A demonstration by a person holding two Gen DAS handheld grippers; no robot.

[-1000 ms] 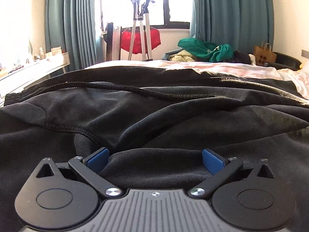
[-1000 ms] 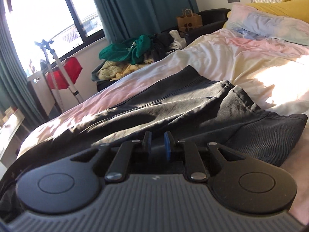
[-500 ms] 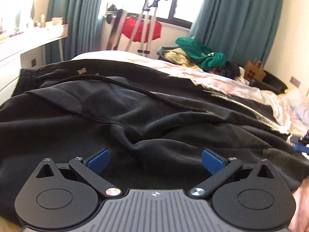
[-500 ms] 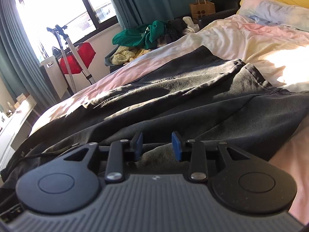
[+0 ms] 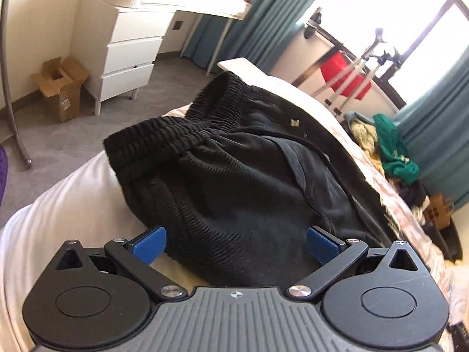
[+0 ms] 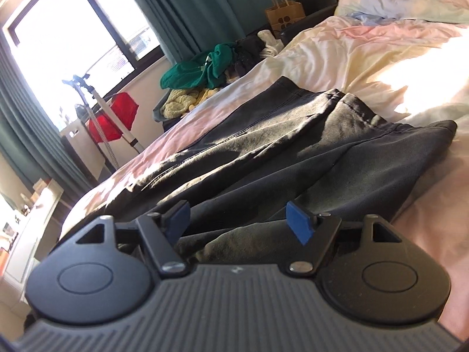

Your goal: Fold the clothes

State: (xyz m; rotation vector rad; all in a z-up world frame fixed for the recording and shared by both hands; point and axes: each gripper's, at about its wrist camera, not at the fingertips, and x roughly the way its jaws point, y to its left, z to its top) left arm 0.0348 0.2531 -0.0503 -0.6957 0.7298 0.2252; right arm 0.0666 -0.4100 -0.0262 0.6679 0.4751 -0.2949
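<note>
The left gripper (image 5: 234,245) angles down, jaws spread wide and gripping nothing, over black trousers (image 5: 240,182) lying rumpled on the bed (image 5: 58,214), ribbed waistband (image 5: 176,129) bunched, while the right gripper (image 6: 239,220), jaws just opening, holds nothing.

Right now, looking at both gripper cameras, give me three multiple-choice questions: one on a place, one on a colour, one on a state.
1. Where do the black trousers lie?
A on the bed
B on the floor
C in a drawer

2. What colour are the curtains?
A yellow
B teal
C white

3. How does the right gripper stand?
A shut on cloth
B folded away
C open

Answers:
1 A, the bedsheet shows around them.
2 B, teal folds hang beside the window.
3 C, its jaws have just been opening; its blue pads stand apart over loose cloth.
</note>
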